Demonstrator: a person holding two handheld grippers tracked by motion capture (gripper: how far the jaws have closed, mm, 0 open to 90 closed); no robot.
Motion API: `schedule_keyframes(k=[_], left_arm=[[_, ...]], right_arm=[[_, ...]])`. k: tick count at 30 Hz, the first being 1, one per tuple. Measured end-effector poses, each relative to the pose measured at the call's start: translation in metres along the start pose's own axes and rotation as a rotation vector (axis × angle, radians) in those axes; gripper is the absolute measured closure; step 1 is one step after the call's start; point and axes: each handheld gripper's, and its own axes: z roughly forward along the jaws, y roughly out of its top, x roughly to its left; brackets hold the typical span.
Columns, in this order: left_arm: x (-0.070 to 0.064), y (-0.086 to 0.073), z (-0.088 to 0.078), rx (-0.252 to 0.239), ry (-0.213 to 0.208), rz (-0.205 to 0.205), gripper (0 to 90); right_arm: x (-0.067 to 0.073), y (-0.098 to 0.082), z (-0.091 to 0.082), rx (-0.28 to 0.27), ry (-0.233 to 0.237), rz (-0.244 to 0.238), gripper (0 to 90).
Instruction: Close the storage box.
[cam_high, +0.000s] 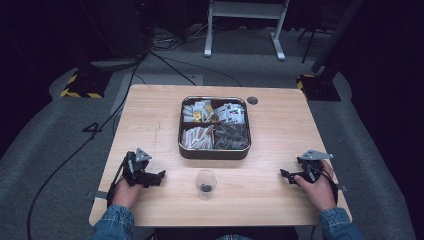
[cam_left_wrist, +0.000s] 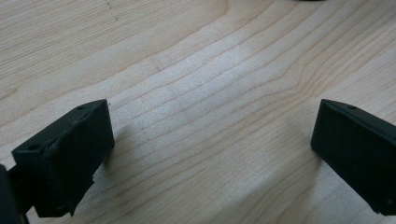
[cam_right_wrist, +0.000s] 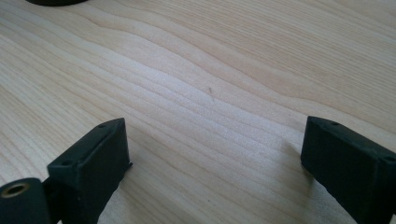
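Note:
A clear plastic cup (cam_high: 205, 183) with something small and dark at its bottom stands near the table's front edge, between my two hands. Behind it sits a dark metal tin (cam_high: 215, 150) split into compartments that hold paper sachets, wooden stirrers and dark packets. My left gripper (cam_high: 159, 177) rests low at the front left, jaws open over bare wood (cam_left_wrist: 210, 126). My right gripper (cam_high: 285, 175) sits at the front right, also open with nothing between its jaws (cam_right_wrist: 215, 144).
The wooden table (cam_high: 150, 115) has a small dark round inset (cam_high: 252, 100) at the back right of the tin. Beyond the table lie cables, yellow-and-black stand bases (cam_high: 80, 87) and a white frame (cam_high: 245, 30) on grey carpet.

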Motion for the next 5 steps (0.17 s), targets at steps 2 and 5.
schedule_keyframes(k=[2,5], left_arm=[[0.0,0.0,0.0,0.0,0.0,0.0,0.0],[0.0,0.0,0.0,0.0,0.0,0.0,0.0]], right_arm=[[0.0,0.0,0.0,0.0,0.0,0.0,7.5],[-0.0002,0.0,0.0,-0.001,0.005,0.003,7.5]])
